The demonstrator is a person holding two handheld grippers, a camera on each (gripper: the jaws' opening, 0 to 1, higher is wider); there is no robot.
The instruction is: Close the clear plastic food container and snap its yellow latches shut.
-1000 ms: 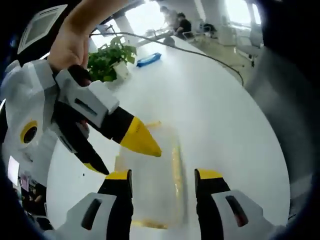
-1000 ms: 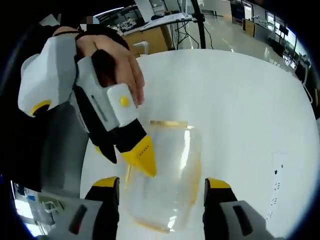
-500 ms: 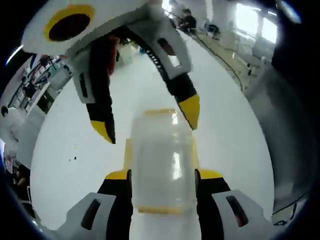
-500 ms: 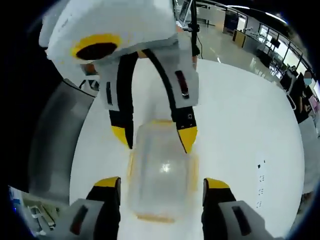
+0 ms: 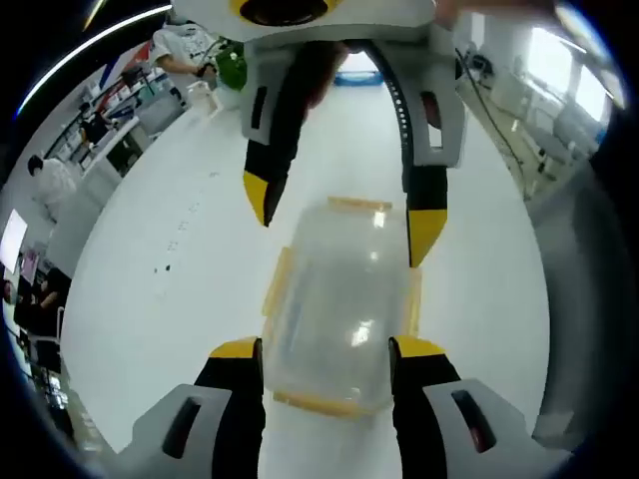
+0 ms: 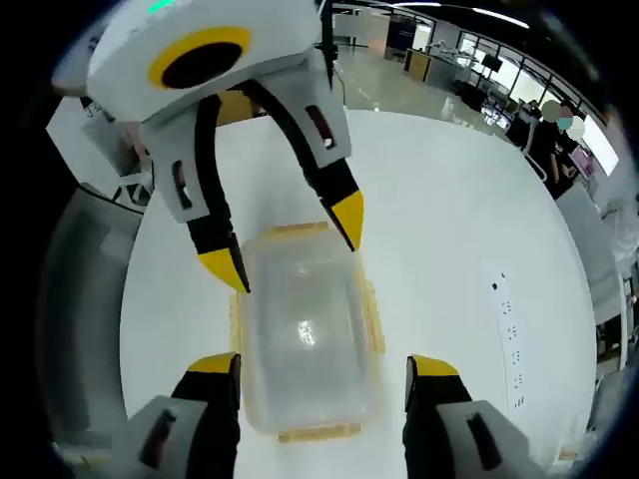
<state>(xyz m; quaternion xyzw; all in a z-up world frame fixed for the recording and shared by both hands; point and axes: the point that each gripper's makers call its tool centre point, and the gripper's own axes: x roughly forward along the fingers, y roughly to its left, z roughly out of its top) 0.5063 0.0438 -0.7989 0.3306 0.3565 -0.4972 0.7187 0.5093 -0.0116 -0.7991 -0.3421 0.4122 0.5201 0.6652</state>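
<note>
Left gripper [image 5: 326, 347] and right gripper [image 6: 324, 367] spread wide, facing across container [image 6: 303, 334]

no readable txt, labels or nos. anywhere in either view.

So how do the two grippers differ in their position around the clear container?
The left gripper and the right gripper face each other from opposite short ends of the container. In the right gripper view, the left one's yellow-tipped fingers sit by the far corners, apart from the lid; in the left gripper view, the right gripper's fingers flank the far end likewise. Both are open, straddling the container, gripping nothing.
</note>
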